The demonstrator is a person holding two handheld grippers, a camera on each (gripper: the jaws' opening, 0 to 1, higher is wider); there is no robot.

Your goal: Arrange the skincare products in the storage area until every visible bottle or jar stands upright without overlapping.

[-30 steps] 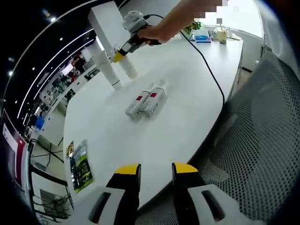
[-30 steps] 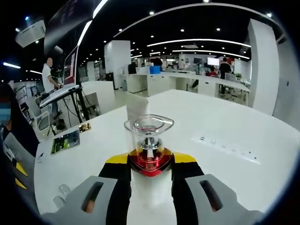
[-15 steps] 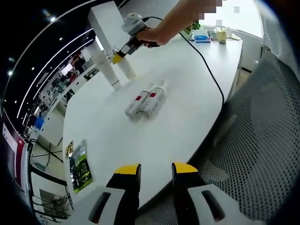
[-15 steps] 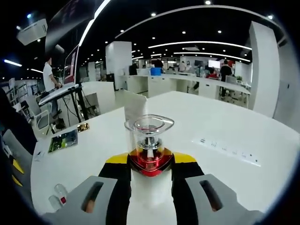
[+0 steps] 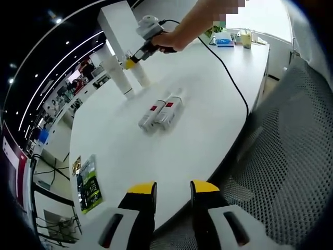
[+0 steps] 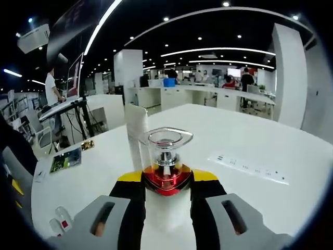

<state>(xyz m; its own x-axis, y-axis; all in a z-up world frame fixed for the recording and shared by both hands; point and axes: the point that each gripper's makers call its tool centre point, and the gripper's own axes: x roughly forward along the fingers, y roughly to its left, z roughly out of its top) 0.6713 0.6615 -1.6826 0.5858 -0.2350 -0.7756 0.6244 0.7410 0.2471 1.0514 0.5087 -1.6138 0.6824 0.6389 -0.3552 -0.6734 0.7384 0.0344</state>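
We log the white counter (image 5: 208, 104) first: broad, curved at its near edge, with a mesh chair (image 5: 291, 156) beside it on the left gripper view's right. A black cable (image 5: 229, 73) trails across it toward the right gripper.

On the far side of the counter a white tube (image 5: 117, 75) stands upright. Just beside it the right gripper (image 5: 136, 58) holds a pump bottle (image 6: 165, 159), upright, jaws closed on its red lower part. In the right gripper view the bottle has a clear cap over a silver pump stem and a red base, and the white tube (image 6: 136, 130) rises just behind and left of it. Whether the bottle's foot touches the counter we cannot tell.

Mid-counter, two white bottles with red labels (image 5: 160, 111) lie on their sides, parallel and touching, long axes pointing roughly from the near left toward the far right, caps toward the far end. They show small at the lower left of the right gripper view (image 6: 60, 224).

The left gripper (image 5: 173, 190) hangs at the near counter edge, jaws parted, holding nothing. The lying pair is straight ahead of it, well apart, and about midway to the right gripper.

Judgement: the left gripper is free and faces the pair, so raising them likely falls to it; it approaches nearly along their length, so it probably needs to turn to take one across its body.

A green packet (image 5: 88, 182) lies at the counter's near left.
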